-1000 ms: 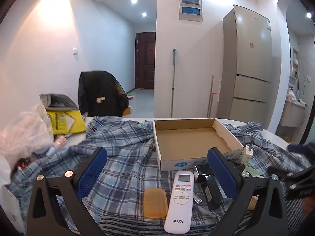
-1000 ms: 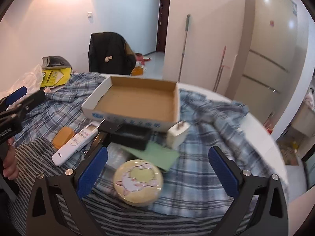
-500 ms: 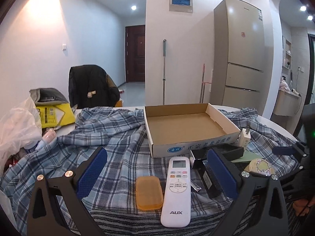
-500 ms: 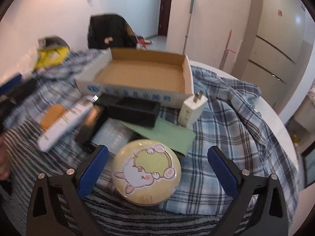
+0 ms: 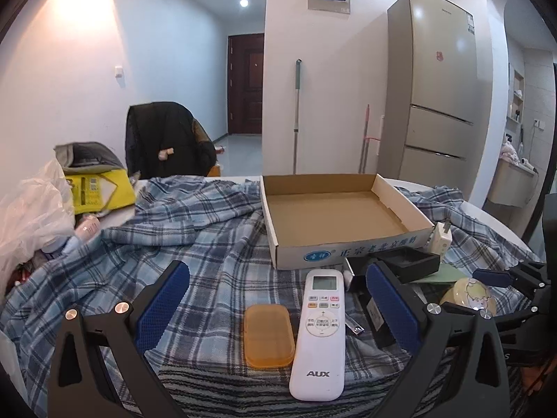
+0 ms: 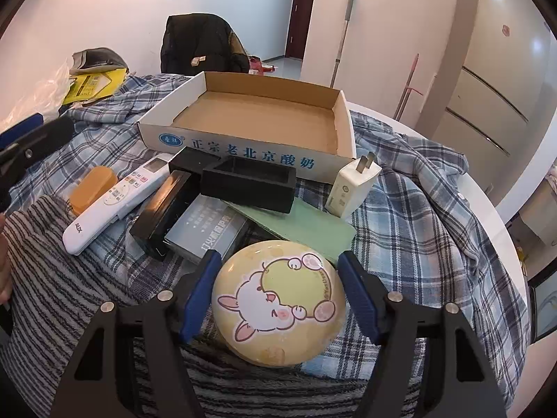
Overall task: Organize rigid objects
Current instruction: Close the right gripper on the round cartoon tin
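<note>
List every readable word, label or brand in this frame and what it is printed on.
"AUX": white remote control, near its lower end.
"正宗老北京酸奶": front wall of the shallow white cardboard box, beside a round blue logo too small to read.
Grey flat packet: print blurred.
Round yellow cartoon tin: rim lettering too small.
Yellow bag: labels unreadable.

Round tin [image 6: 278, 304] between blue fingers [image 6: 202, 289]: yellow, white cartoon rabbit. Ahead of fingers: green card [image 6: 313, 226], black tray [image 6: 249, 184], white charger [image 6: 351, 186], blue plaid cloth [image 6: 417, 216].
</note>
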{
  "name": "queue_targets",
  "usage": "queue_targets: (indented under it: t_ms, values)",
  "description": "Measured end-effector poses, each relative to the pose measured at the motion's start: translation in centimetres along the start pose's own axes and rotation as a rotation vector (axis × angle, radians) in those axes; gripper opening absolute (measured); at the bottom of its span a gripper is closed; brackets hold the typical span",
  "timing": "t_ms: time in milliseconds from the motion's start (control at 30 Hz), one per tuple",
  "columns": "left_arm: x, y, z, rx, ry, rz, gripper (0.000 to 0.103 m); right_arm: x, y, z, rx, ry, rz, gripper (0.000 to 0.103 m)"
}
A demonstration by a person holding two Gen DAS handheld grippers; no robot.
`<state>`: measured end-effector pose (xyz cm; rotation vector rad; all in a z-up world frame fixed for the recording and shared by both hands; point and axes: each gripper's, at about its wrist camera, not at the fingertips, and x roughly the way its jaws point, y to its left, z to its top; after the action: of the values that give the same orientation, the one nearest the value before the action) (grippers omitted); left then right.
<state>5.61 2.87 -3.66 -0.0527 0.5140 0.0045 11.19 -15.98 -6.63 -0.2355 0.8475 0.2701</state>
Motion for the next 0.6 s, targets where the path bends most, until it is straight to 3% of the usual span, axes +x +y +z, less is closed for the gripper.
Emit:
queue_targets:
  t_ms: [100, 167, 300, 433, 533, 600]
  values:
    - [-0.6, 1.3, 0.3, -0.057, -0.028, -0.025, 0.103, -1.0, -0.8, -0.1, 0.038, -0.056, 0.038, 0.068]
    - [-1.2, 2.0, 0.9, -0.064, -0.033, 0.001, 0.103, -2.0, -1.5, -0.1, 0.077, -0.112, 0.058, 0.068]
    - [-1.8, 2.6, 2.0, 0.027, 0.006, 0.031, 0.103, -4.2, -3.5, -0.1, 0.169, -0.245, 0.057, 0.068]
    - [-1.7, 2.6, 1.9, 0.086, 0.083, 0.021, 0.101, -5.9, -4.9, 0.0, 0.219, -0.347, -0.005, 0.068]
    - [-0.7, 2.7, 1.6, 0.073, 0.182, -0.019, 0.088, -5.8, -5.0, 0.1, 0.212, -0.342, -0.039, 0.068]
    - [0.6, 2.8, 1.5, 0.024, 0.272, -0.06, 0.066, -5.4, -4.8, 0.3, 0.2, -0.323, -0.028, 0.068]
